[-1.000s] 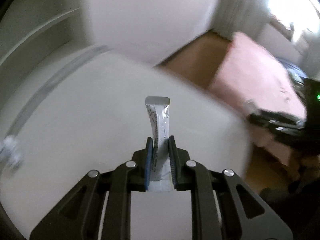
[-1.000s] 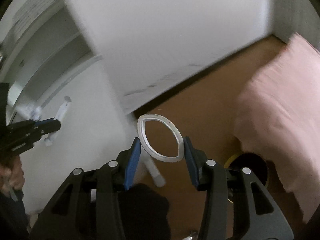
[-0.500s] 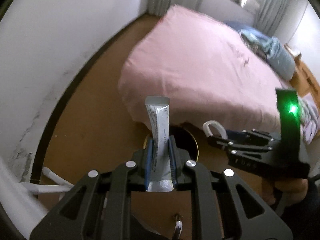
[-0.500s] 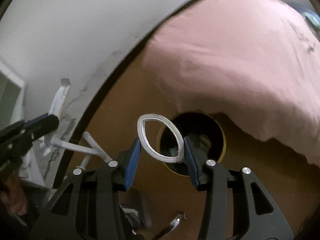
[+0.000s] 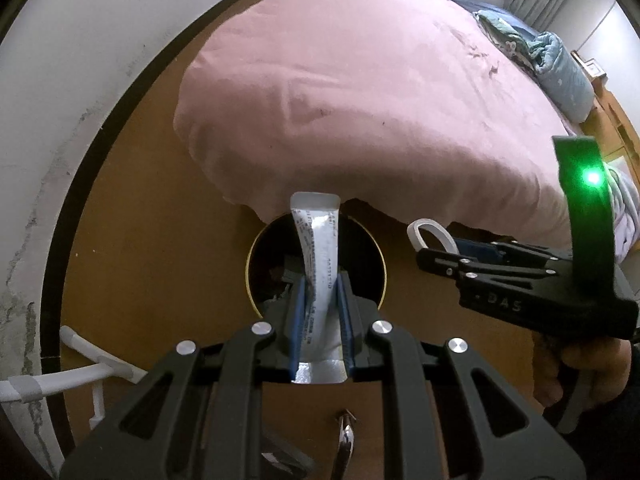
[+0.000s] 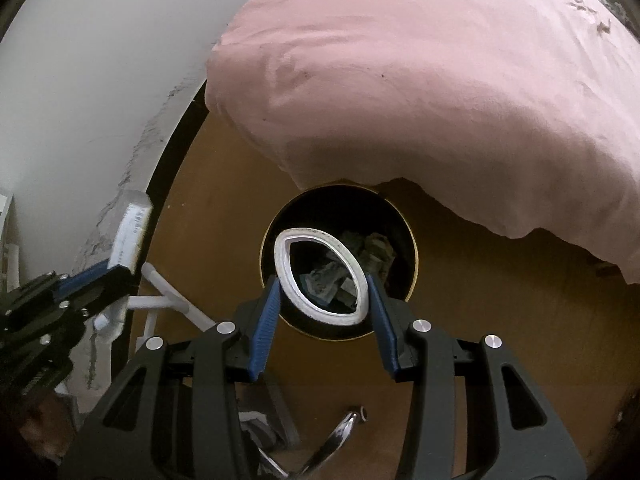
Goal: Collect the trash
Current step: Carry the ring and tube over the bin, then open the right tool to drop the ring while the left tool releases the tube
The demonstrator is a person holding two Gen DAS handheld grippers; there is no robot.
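My left gripper (image 5: 320, 284) is shut on a white and silver sachet wrapper (image 5: 318, 240) that stands upright over the mouth of a round black bin (image 5: 268, 264) on the brown floor. My right gripper (image 6: 322, 280) is shut on a squashed white ring (image 6: 320, 276), held above the same bin (image 6: 396, 224), where crumpled trash (image 6: 372, 252) lies inside. In the left wrist view the right gripper (image 5: 428, 240) with the ring (image 5: 430, 232) hangs just right of the bin. In the right wrist view the left gripper (image 6: 116, 268) with the wrapper (image 6: 130, 228) sits at the left.
A pink bedcover (image 5: 360, 92) overhangs the far rim of the bin. A white wall (image 5: 60, 80) with a dark skirting curves along the left. A white rack leg (image 5: 80, 360) stands at lower left, and a metal chair base (image 6: 336, 440) shows below the grippers.
Both grippers swung from the white tabletop down over the floor and closed in on the bin. Each kept its grip on its piece of trash.
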